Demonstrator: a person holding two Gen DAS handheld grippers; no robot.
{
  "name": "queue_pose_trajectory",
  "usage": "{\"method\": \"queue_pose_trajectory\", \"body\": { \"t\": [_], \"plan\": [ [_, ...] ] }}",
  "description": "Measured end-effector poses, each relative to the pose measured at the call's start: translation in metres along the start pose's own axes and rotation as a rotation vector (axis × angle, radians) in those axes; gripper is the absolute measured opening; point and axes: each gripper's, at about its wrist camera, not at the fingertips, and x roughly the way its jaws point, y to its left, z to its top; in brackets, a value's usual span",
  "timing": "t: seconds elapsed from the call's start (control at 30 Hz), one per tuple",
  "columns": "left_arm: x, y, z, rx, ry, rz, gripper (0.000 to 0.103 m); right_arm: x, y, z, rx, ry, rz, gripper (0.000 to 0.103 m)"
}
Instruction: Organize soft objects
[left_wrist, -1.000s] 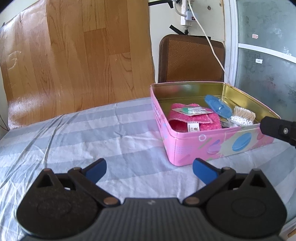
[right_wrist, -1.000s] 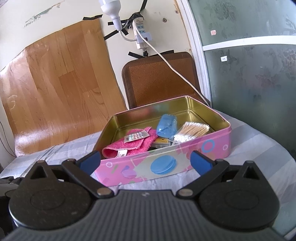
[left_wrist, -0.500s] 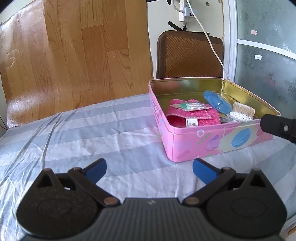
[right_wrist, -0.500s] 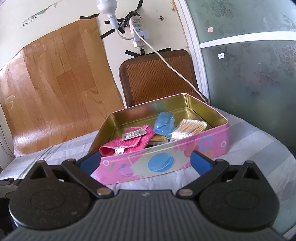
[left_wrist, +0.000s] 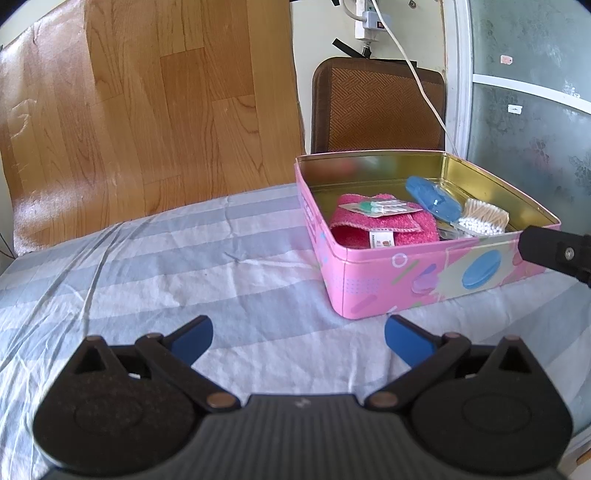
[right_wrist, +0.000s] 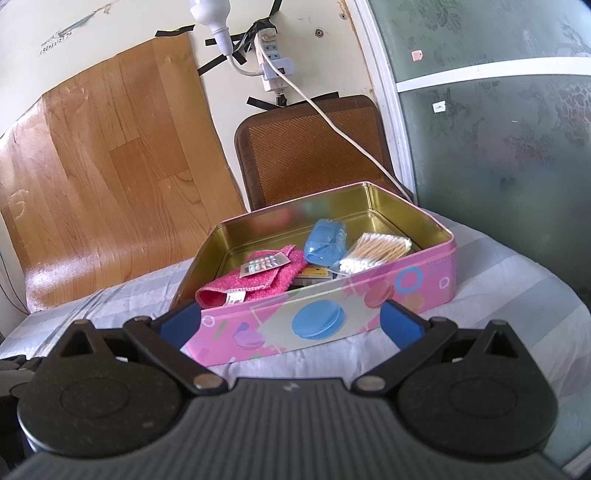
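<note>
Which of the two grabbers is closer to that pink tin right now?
The right gripper: its open fingers sit just before the pink tin's front wall. The left gripper, also open, hangs back over the striped cloth, off the tin's near-left corner.

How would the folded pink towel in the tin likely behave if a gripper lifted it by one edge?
The pink towel looks like soft terry, so it would probably droop and unfold. The blister pack resting on it would likely slide off. It seems light.

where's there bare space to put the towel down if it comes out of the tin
The striped cloth left of the pink tin, up to the wood-grain sheet, is bare. The tin's near half is crowded: pink towel, blue case, cotton swabs. Its far end shows bare gold floor.
</note>
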Motion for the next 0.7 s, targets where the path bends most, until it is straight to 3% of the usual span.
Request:
{"method": "queue_pose_trajectory", "body": {
  "t": [0.7],
  "plan": [
    [0.0032,0.0067,0.0003,-0.03,0.007,-0.036,0.103,0.0034,-0.0011,-0.0017,-0.007,0.008,-0.001,0.103]
  ]
}}
